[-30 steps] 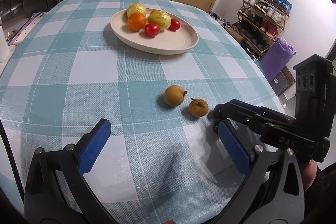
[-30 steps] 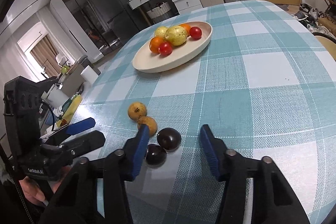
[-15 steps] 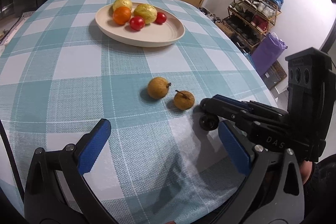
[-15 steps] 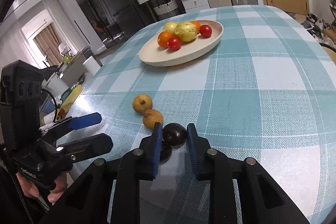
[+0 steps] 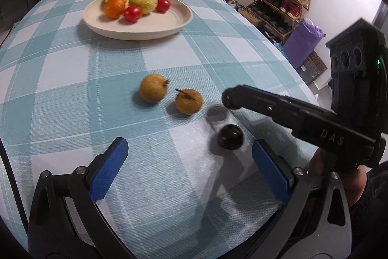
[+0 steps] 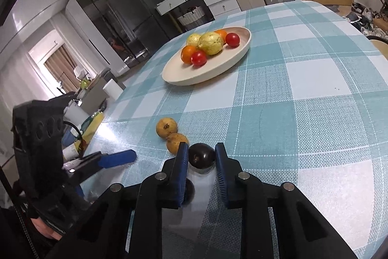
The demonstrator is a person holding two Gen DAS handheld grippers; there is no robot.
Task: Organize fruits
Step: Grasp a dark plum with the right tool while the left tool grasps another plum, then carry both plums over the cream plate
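Glossy round dark fruit point(image 6: 201, 155) between gripper point(image 6: 200, 155) pads

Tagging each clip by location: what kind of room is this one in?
Most likely a lived-in home dining area: a table under a checked cloth with a fruit plate, a refrigerator and drawers behind, and a loaded shoe rack by the door.

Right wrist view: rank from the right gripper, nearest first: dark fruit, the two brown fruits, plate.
1. dark fruit: between the pads of the right gripper, gripped.
2. near brown fruit: just left of the left pad.
3. far brown fruit: behind it, further left.
4. plate: far, mid-table.
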